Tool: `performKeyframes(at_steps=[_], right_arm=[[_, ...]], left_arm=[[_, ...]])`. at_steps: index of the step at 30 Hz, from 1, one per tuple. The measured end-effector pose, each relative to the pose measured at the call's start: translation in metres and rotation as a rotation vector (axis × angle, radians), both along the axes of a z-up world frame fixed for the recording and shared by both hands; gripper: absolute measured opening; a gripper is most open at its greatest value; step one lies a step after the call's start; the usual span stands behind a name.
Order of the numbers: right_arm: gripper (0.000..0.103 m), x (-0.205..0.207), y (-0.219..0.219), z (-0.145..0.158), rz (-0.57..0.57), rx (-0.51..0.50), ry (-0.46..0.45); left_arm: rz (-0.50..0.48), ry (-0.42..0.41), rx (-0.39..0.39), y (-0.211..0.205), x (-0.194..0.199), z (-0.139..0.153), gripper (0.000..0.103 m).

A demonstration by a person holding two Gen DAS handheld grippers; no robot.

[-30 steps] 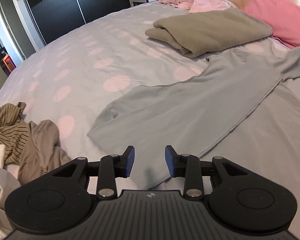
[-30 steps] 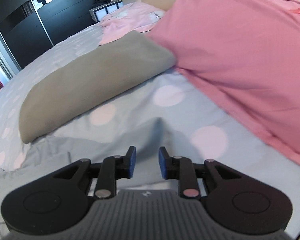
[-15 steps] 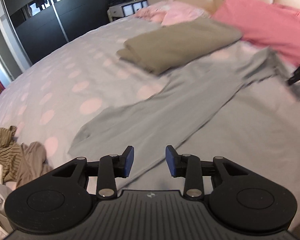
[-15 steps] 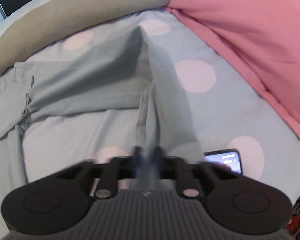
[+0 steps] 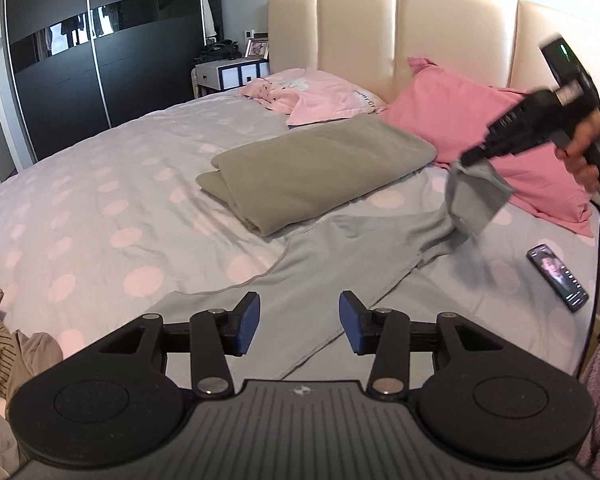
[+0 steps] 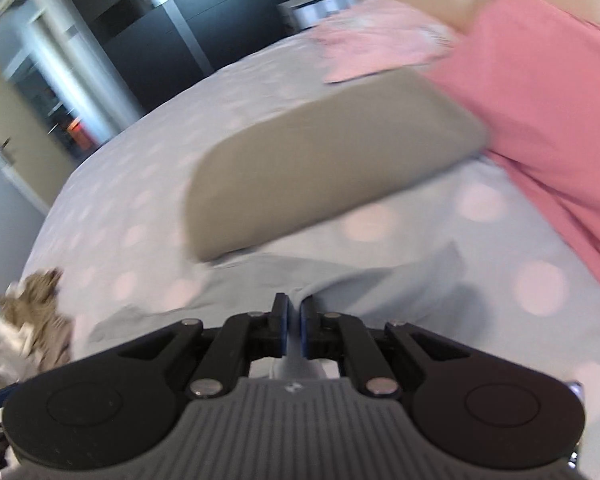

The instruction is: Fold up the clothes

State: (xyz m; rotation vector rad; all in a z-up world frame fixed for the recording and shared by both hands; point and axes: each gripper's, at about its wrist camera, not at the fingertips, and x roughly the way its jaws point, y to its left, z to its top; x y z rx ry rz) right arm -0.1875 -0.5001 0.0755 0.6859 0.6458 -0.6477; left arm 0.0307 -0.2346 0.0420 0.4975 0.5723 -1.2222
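Grey shirt (image 5: 340, 256): soft, light, drapes limply; right hand-held gripper (image 6: 294, 320) pinches its sleeve, left hand-held gripper (image 5: 299, 326) opening, empty; grasp the hem.

Home bedroom: bed (image 5: 100, 208) with padded headboard (image 5: 380, 36), pink pillow (image 5: 460, 120), dark sliding wardrobe (image 5: 100, 60).

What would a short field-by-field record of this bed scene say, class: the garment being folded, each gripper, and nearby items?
garment: grey shirt spread on the bed, one sleeve lifted
right gripper: shut on the grey shirt sleeve
left gripper: jaws opening, nothing between them, above the shirt
folded item: olive garment beside the pink pillow
other: phone on the bed; unfolded clothes pile
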Motion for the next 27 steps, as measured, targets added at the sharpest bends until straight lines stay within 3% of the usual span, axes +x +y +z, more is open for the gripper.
performKeyframes(at_steps=[5,11,14,16,21,27], right_arm=[[0.007,0.095,0.040,-0.003,0.226,0.031,0.069],[0.008,0.192,0.082,-0.049,0.403,0.061,0.174],[0.021,0.221,0.092,-0.074,0.447,0.072,0.210],[0.037,0.231,0.094,-0.083,0.464,0.061,0.213],[0.040,0.218,0.081,-0.085,0.440,0.056,0.181],[0.044,0.158,0.057,-0.095,0.359,0.049,0.174]], left_arm=[[0.014,0.049,0.008,0.013,0.025,-0.016,0.042],[0.047,0.101,0.056,0.013,0.059,-0.042,0.042],[0.055,0.104,0.097,0.007,0.068,-0.056,0.042],[0.043,0.096,0.109,0.002,0.069,-0.064,0.042],[-0.046,0.060,0.126,-0.018,0.059,-0.083,0.043],[-0.187,0.012,0.161,-0.046,0.028,-0.117,0.044]])
